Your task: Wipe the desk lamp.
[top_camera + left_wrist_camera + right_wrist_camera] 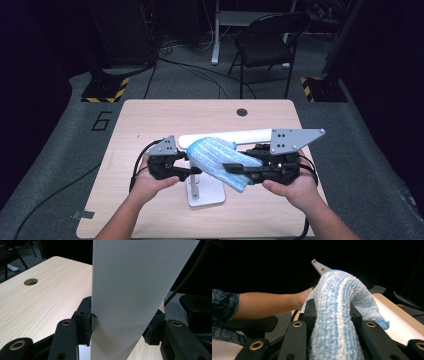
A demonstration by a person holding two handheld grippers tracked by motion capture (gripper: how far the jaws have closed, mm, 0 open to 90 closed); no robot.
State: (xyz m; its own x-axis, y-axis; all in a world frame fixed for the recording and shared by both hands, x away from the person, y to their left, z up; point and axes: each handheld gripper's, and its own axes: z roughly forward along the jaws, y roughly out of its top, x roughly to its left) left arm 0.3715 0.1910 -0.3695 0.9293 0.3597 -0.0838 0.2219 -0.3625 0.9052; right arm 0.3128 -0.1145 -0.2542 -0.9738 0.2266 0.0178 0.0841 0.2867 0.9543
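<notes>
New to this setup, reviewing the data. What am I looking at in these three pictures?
No robot arm here: a person holds a two-jaw tool in each hand at a wooden table. The top picture is from a fixed camera above; the other two come from cameras riding on each tool. The left gripper clamps the upright post of a white stand, seen close up. The right gripper is shut on a blue-and-white striped cloth, which drapes over the stand's horizontal bar.
</notes>
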